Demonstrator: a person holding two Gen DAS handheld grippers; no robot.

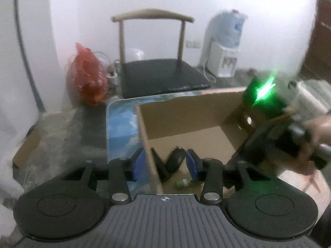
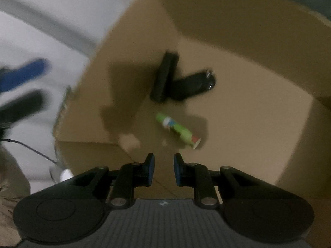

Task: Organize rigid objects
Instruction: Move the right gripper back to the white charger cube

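An open cardboard box (image 1: 186,111) stands on a blue patterned surface (image 1: 122,122). On its floor lie a black flat bar (image 2: 165,76), a black oval case (image 2: 194,86) leaning on the bar, and a green tube (image 2: 178,130) with a white end. My left gripper (image 1: 166,164) hovers over the box's left wall (image 1: 144,136) with its blue pads apart and nothing pressed between them. My right gripper (image 2: 164,169) points steeply down into the box above the tube; its pads stand close together and hold nothing. A hand (image 1: 318,128) carries it at the box's right side.
Behind the box stand a chair (image 1: 153,76) with a dark seat, a red plastic bag (image 1: 89,78) and a water dispenser (image 1: 223,47). A loose piece of cardboard (image 1: 24,153) lies on the floor at the left. A green light (image 1: 264,88) glows on the right device.
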